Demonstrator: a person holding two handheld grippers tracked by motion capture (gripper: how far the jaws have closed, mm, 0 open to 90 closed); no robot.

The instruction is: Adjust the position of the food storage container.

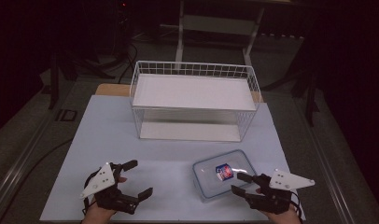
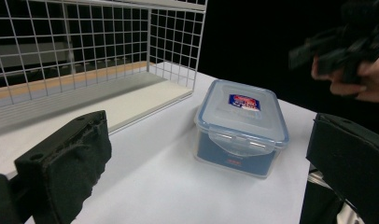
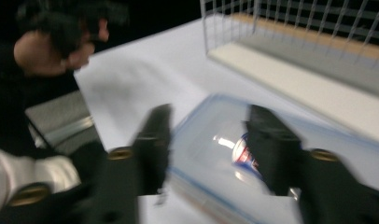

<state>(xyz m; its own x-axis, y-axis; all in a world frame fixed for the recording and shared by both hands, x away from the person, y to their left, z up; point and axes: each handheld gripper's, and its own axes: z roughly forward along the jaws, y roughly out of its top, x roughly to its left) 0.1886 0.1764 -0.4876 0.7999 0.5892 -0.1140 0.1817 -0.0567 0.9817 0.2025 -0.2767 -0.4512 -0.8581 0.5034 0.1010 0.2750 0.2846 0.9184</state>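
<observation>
We see a clear plastic food container [image 1: 221, 173] with a blue-rimmed clip lid sitting on the white surface [image 1: 131, 140], in front of the white wire basket [image 1: 194, 100]. Our right claw [image 1: 239, 183] hovers at its near right edge, jaws parted and empty. Our left claw [image 1: 136, 178] waits well to the left, wide open, holding nothing. A hurried grab on the slick lid could slide or tip the container.

A dim lab or test room is showing here: a white-covered surface [image 1: 131, 140] is standing among dark stands [image 1: 61, 70], floor cables [image 1: 19, 168] and a metal frame [image 1: 215, 23].
</observation>
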